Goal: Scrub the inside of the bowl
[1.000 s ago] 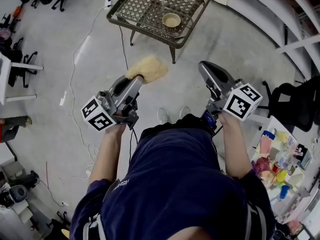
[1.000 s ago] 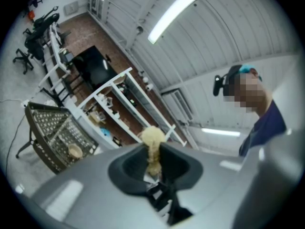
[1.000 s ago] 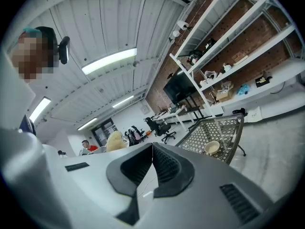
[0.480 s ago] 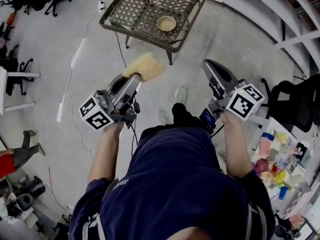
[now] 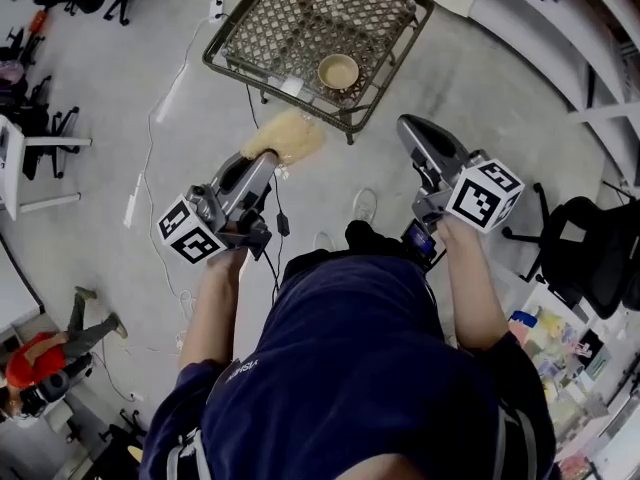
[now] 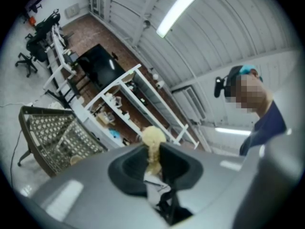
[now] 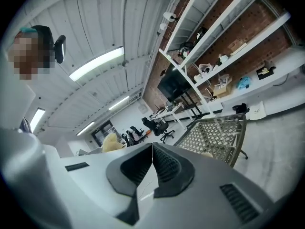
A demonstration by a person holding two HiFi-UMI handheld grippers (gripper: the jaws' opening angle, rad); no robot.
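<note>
One bowl [image 5: 338, 71] stands upright on the lattice surface [image 5: 290, 18], near its 5 o'clock edge. The left tongs [image 5: 262, 160] are clamped on a tan scrubbing pad [image 5: 287, 135]; the bowl lies near, at about 1 o'clock from the pad. The right tongs [image 5: 409, 128] are pressed fully together and empty, with the bowl at 11 o'clock. The pad looks the nearer, so the reach probably runs toward 1 o'clock.

Under me a pale grey floor [image 5: 480, 78] spreads round a metal lattice table [image 5: 300, 18], a black office chair [image 5: 592, 243] at my right, white shelves [image 7: 224, 37] lining a brick wall [image 7: 259, 13].
</note>
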